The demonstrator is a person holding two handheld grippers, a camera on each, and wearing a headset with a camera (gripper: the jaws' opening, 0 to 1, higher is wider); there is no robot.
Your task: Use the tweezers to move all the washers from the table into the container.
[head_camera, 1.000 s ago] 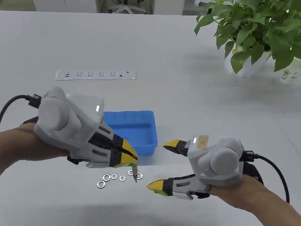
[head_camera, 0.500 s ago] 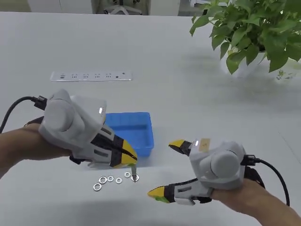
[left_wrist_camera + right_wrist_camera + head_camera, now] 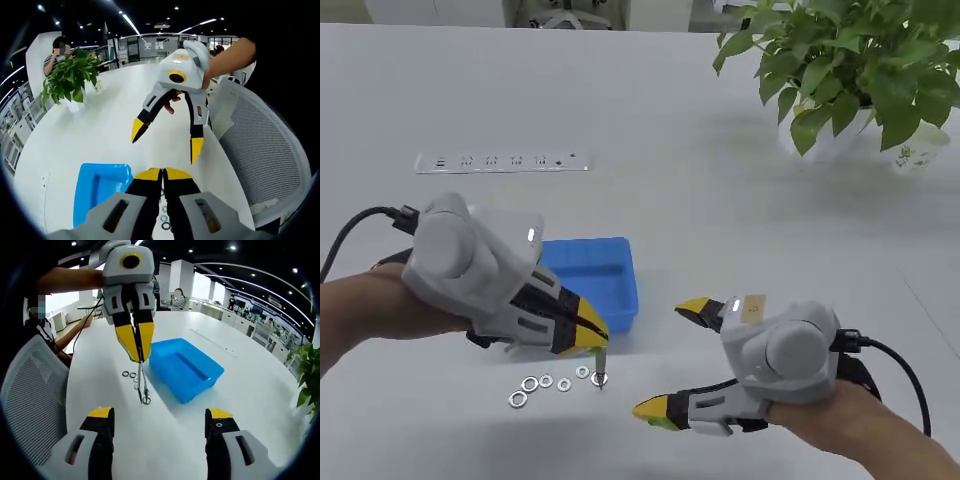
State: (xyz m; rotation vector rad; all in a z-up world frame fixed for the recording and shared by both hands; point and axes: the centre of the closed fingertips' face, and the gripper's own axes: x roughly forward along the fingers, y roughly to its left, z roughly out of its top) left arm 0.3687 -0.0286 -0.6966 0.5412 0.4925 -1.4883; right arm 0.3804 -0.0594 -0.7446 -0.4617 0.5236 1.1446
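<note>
My left gripper (image 3: 588, 337) is shut on a pair of thin metal tweezers (image 3: 601, 364) that point down at the white table. Their tips rest at the rightmost washer (image 3: 600, 379) of a short row of several silver washers (image 3: 546, 382). The right gripper view shows the same: the tweezers (image 3: 141, 382) reach a washer (image 3: 146, 400). A blue container (image 3: 600, 280) sits just behind the row and looks bare inside. My right gripper (image 3: 672, 358) hovers open to the right of the washers, with nothing between its jaws. In the left gripper view it (image 3: 167, 140) faces me.
A white power strip (image 3: 502, 162) lies farther back on the table. A potted plant (image 3: 850, 70) stands at the far right. A mesh office chair (image 3: 265, 150) is beside the table's near edge.
The head camera has shifted, so the scene slid a little left. The tweezers' tips have settled onto the rightmost washer. The right gripper has hardly moved.
</note>
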